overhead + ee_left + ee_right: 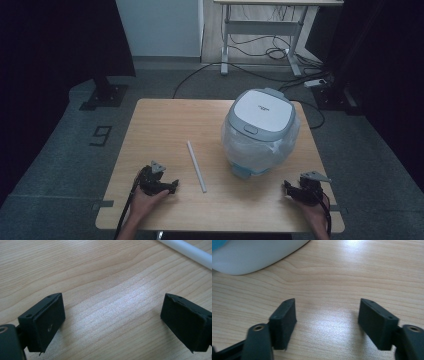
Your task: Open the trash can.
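Observation:
A white and grey rice cooker (260, 131) wrapped in clear plastic stands on the right half of the wooden table (165, 120). A thin white rod (196, 165) lies on the table left of it. My left gripper (172, 186) rests near the front left edge, open, with bare wood between its jaws; the rod (190, 252) crosses the top right corner of the left gripper view. My right gripper (286, 187) rests near the front right edge, open and holding nothing. The cooker's white base (252, 255) sits at the top left of the right gripper view.
Beyond the table's far edge the grey floor carries cables (280, 52), a power strip (316, 83) and the legs of a white desk (260, 35). A dark stand base (104, 96) sits at the far left.

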The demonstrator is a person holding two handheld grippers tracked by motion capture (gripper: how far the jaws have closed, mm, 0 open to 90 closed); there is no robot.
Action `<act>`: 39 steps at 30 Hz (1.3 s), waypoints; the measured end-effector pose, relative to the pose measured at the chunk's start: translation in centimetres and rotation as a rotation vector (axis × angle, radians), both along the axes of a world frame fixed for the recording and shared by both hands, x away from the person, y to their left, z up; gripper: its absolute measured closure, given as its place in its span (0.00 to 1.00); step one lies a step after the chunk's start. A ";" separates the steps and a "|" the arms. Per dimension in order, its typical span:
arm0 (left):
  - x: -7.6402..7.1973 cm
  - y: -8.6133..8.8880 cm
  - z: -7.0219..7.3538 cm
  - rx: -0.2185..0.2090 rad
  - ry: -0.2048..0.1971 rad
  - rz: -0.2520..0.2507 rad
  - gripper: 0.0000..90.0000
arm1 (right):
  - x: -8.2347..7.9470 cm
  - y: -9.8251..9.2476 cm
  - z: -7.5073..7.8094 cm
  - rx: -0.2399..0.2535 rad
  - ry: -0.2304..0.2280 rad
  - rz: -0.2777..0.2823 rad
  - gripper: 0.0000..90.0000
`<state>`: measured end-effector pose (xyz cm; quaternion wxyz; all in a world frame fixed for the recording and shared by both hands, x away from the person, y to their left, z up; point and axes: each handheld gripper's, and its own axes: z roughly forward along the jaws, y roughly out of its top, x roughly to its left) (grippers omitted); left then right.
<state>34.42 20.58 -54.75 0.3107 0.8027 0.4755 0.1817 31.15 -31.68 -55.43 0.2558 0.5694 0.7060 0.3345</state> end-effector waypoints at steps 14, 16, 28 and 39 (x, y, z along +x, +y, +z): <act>0.0 0.0 0.0 0.000 0.000 -0.001 0.06 | -1.6 -1.1 2.3 0.115 -0.146 0.042 0.79; 0.0 0.0 0.0 0.000 0.000 -0.001 0.06 | -1.7 -1.1 2.5 0.122 -0.153 0.053 0.82; 0.0 0.0 0.0 0.000 0.000 -0.001 0.06 | -2.6 -1.5 5.3 0.197 -0.223 0.161 1.00; 0.0 0.0 0.0 0.001 0.000 -0.001 0.06 | -2.9 -1.3 7.4 0.223 -0.272 0.208 1.00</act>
